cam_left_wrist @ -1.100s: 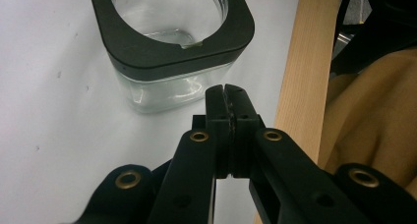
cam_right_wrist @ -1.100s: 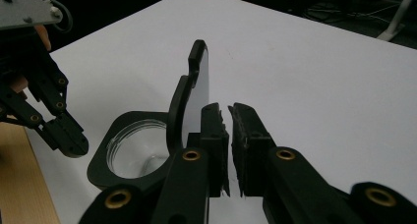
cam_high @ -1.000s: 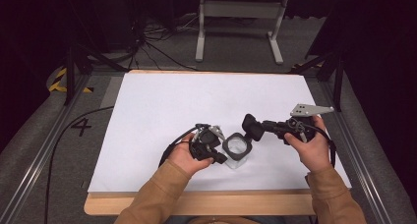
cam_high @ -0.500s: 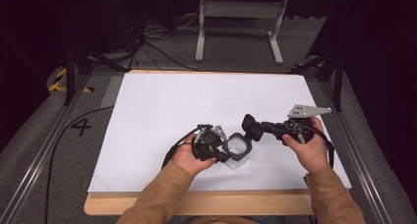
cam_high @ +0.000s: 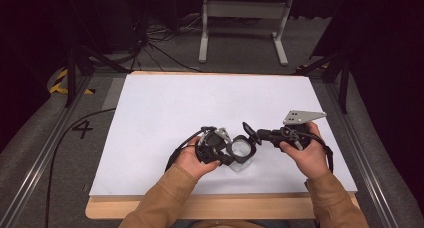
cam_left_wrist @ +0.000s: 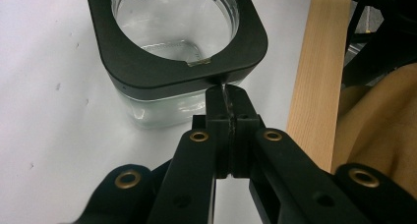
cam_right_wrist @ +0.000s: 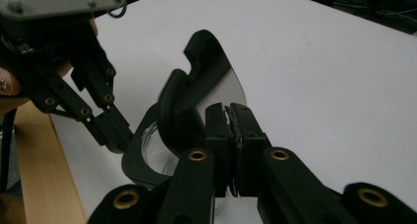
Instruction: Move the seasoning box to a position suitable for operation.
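A clear square glass jar [cam_high: 239, 164] with a black rim [cam_left_wrist: 147, 71] stands on the white sheet near the table's front edge. My left gripper [cam_high: 226, 157] is shut on the rim's near corner; its jaws [cam_left_wrist: 227, 94] pinch it tight. The jar's black lid [cam_high: 248, 130], which has a clear pane, stands tilted up at the jar's right side. My right gripper [cam_high: 261, 135] is shut on the lid's edge, and in the right gripper view its jaws [cam_right_wrist: 229, 117] clamp the lid [cam_right_wrist: 196, 81] above the open jar rim [cam_right_wrist: 135, 160]. The left gripper [cam_right_wrist: 114, 131] is also seen there.
A white sheet [cam_high: 210, 103] covers the tabletop, with a bare wooden strip [cam_high: 210, 208] along the front. Metal rails run down both sides. A grey stand [cam_high: 242, 10] and cables lie on the floor beyond the far edge.
The right gripper has turned and shifted slightly left and down with the lid. The left gripper and the jar have stayed in place.
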